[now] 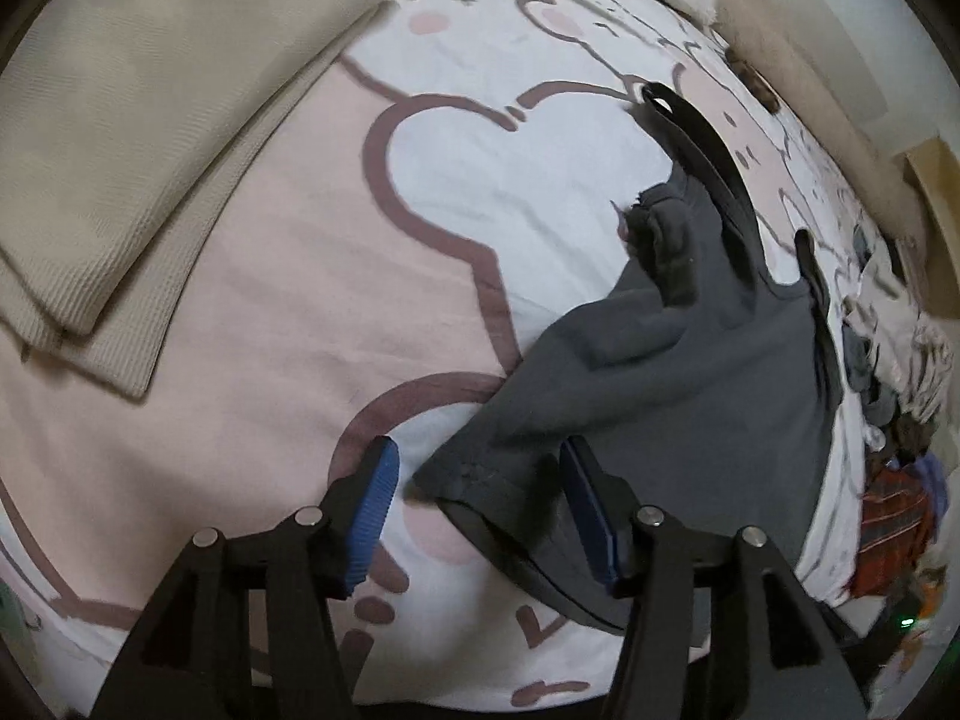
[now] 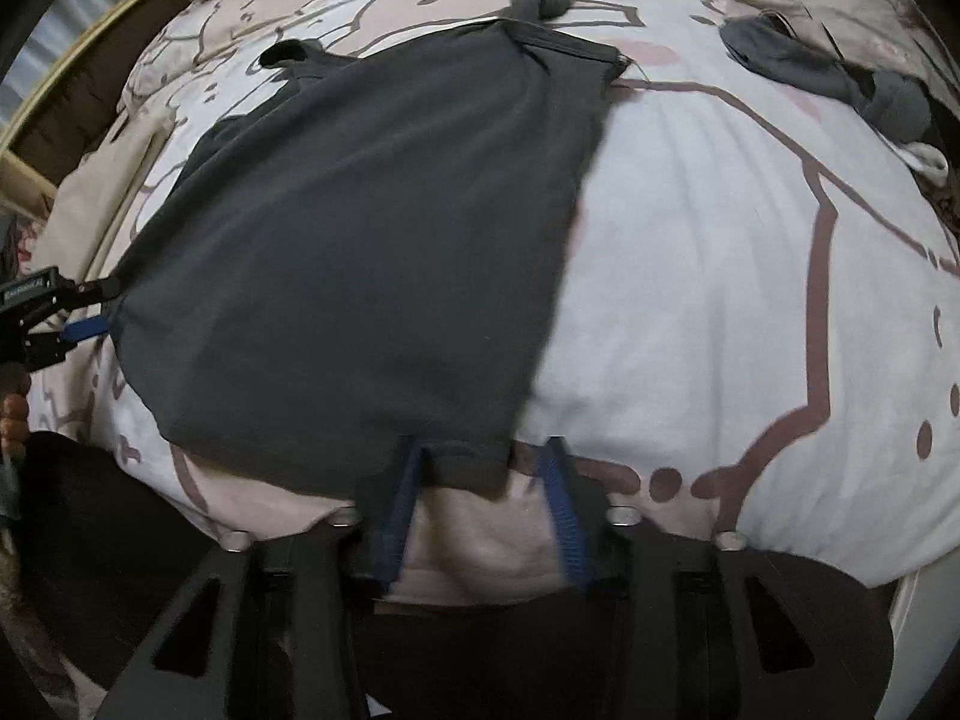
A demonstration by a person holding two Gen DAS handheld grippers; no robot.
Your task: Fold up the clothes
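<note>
Lying spread on the printed bedsheet [image 2: 720, 240], the dark grey garment [image 2: 372, 240] occupies the centre-left of the right wrist view, its straps toward 12 o'clock and its hem toward 6 o'clock. Long axis runs roughly 12 to 6 in that view; in the left wrist view it runs from about 6 toward 1 o'clock.

Left to right: a folded beige cloth [image 1: 138, 138] sits at 10 o'clock in the left wrist view, well apart from the garment, judged to be set aside as finished work. The left gripper [image 1: 477, 480] has its jaws parted, straddling the garment's near hem corner; blue pads [image 1: 375, 510] stand clear on one side, so the corner is not pinched. The right gripper [image 2: 483, 468] likewise stands spread at the other hem corner, one finger under or against the cloth edge, nothing clamped. A loose grey sock-like item [image 2: 840, 78] lies at 1 o'clock, apart.

Judgement: both tools are posted at the two hem corners so the hem can be gripped and carried toward the straps for a fold across the long axis.
</note>
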